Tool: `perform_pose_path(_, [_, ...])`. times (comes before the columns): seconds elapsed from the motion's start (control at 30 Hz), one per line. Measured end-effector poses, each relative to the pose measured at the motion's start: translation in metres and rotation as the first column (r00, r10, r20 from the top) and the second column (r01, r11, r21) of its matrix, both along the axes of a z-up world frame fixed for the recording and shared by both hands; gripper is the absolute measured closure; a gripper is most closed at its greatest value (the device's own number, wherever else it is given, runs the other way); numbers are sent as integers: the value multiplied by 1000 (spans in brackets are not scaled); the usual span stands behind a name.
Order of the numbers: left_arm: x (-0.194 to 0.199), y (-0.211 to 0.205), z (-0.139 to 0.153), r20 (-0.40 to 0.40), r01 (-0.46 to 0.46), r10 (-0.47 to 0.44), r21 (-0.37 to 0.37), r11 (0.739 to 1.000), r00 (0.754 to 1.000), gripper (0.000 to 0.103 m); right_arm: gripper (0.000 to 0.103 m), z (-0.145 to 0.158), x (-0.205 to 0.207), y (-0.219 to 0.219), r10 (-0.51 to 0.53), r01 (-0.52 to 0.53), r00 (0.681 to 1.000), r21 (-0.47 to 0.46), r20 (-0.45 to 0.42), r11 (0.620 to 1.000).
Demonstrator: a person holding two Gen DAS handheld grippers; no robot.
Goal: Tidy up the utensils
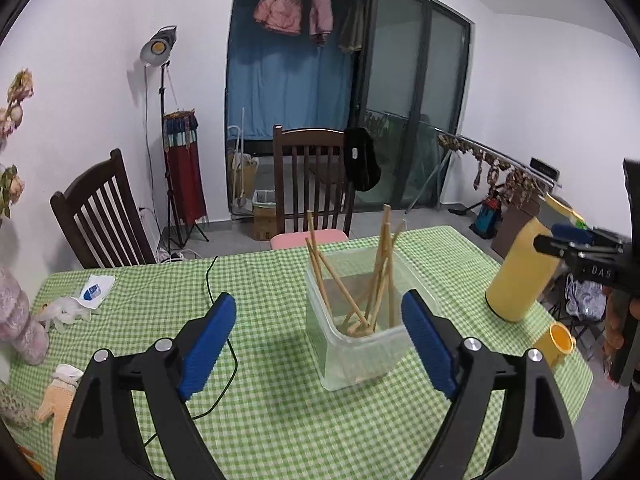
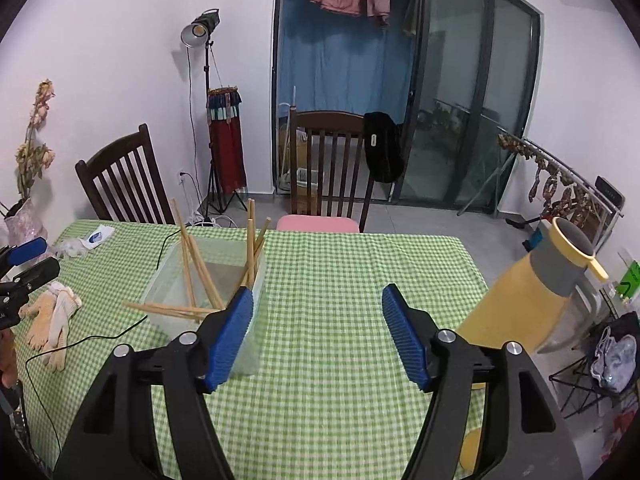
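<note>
Green checked cloth (image 1: 260, 280) covers the table. Left gripper (image 1: 318, 336) gapes wide and empty, the clear tub (image 1: 360, 344) of chopsticks (image 1: 380, 264) just ahead between its fingers. Right gripper (image 2: 318, 332) is spread too, holding nothing, the tub beside its left finger.

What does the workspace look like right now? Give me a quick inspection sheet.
Surface: green checked tablecloth.
Job's things: chopsticks standing loose in the clear plastic bin.
Clutter: yellow flask, yellow cup, gloves, vase.
Grippers: left gripper open, empty; right gripper open, empty.
Cables: black cable across the cloth.
Surroundings: wooden chairs, lamp stand.
</note>
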State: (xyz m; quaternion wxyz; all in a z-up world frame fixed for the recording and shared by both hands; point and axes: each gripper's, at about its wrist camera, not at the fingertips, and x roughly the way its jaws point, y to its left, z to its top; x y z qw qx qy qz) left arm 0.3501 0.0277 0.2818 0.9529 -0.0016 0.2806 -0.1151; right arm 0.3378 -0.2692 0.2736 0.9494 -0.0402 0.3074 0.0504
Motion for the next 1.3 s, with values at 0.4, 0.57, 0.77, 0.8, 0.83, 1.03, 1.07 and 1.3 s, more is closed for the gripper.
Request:
perform_pose_path(0.4, [-51,-10,23,100,41,-44,29,999,994,15,31,-5,-41,-13,9,-11,999,48,50,999])
perform_pose_path(0.57, [-78,-14,12,160,38,-41,26,999,986,11,31,-20,-64,-6,33,-37,995,49,93,998])
perform_pose_path(0.77, [-113,-19,-12,219,21,-18,-13,1000,976,11,28,-46,-100,7,50,-56,985,35,165,998])
perform_pose_path(0.8, [-118,-19,-17,216,29,-23,-25,999,976,11,27,-49,-106,8,55,-61,982,33,179,998])
perform_pose_path(0.83, [-122,-20,-22,209,31,-23,-32,999,978,11,25,-54,-116,9,56,-62,977,27,204,998])
perform_pose_path(1.03, [-157,-21,-52,238,-10,22,-55,998,971,11,23,-77,-155,6,43,-49,963,17,268,999])
perform_pose_path(1.07, [-164,-21,-57,243,-7,22,-60,998,970,9,23,-82,-161,7,45,-52,961,17,273,999])
perform_pose_path(1.3, [-210,-20,-104,233,-31,50,-84,996,971,8,17,-112,-210,14,41,-72,945,84,323,994])
